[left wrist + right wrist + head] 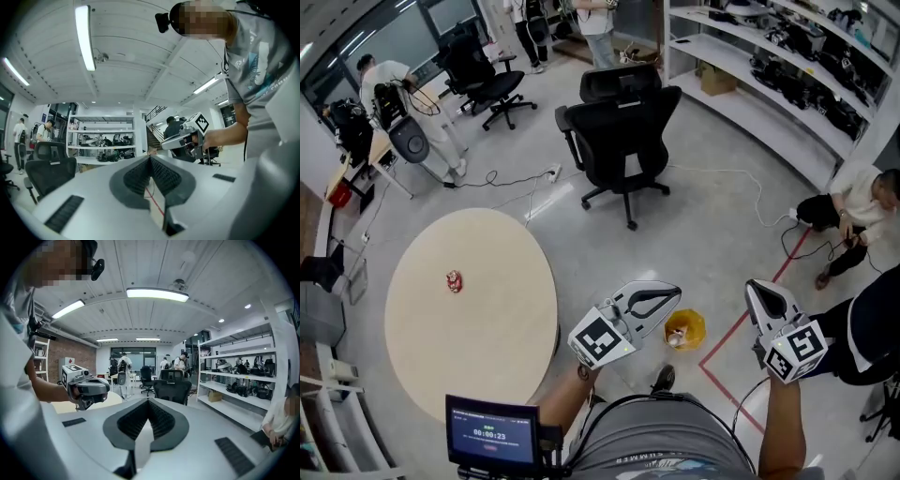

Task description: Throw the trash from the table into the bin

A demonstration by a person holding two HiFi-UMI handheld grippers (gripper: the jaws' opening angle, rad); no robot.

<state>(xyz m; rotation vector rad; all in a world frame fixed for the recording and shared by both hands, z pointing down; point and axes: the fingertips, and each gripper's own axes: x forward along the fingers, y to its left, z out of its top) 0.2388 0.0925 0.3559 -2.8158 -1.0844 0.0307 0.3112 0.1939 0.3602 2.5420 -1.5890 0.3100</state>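
A small red piece of trash (454, 281) lies on the round beige table (487, 347) at the left of the head view. A yellow bin (684, 330) stands on the floor to the right of the table, with something pale inside it. My left gripper (675, 292) is held up in the air just left of the bin, jaws shut and empty (151, 157). My right gripper (753, 284) is raised to the right of the bin, also shut with nothing in it (148, 401). Each gripper shows in the other's view: the right gripper (187, 136) and the left gripper (86, 389).
Two black office chairs (623, 141) stand beyond the bin. Shelving (787, 66) runs along the far right. A person (853, 211) crouches at the right by red floor tape (741, 323); others stand at the back. A small screen (490, 434) sits at the frame's bottom.
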